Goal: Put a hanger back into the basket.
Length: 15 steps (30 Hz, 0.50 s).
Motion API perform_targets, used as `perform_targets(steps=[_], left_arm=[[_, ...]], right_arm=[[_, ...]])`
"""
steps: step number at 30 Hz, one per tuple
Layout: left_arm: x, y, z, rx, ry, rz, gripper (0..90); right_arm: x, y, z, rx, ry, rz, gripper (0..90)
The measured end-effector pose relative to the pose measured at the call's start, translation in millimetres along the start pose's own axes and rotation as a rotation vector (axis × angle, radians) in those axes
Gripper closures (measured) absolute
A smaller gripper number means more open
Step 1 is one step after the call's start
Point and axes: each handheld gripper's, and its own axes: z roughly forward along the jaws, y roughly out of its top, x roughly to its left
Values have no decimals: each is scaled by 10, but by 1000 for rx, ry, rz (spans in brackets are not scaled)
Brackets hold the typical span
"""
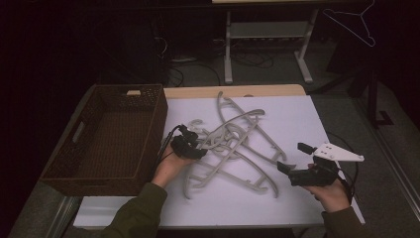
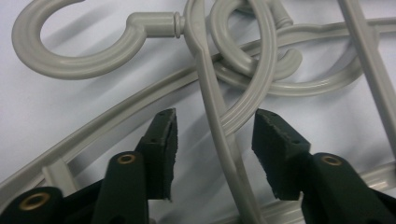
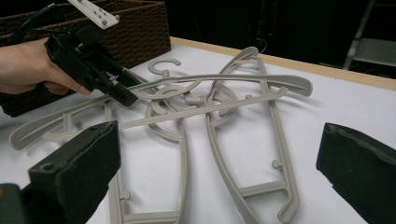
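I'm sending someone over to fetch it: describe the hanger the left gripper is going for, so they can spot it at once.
On the white table, right of the brown wicker basket, lies a tangled pile of grey plastic hangers. The left gripper straddles one arm of the hanger at the pile's basket side. Its hook lies free on the table, unlike the interlocked hooks beside it.

Left black two-jaw gripper [image 1: 197, 145], held in the left hand [image 1: 171, 166], points forward, jaws part-open without contact. Right black two-jaw gripper [image 1: 286, 167], in the right hand [image 1: 331, 194], points leftward, jaws wide apart.
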Motion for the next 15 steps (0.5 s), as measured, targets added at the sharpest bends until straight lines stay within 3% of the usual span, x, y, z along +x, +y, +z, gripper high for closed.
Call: perform_targets(steps=[15], left_arm=[[9,-7,38,18,-23,-51,751]], right_arm=[[-9,3,-2,-5,-1,5,0]])
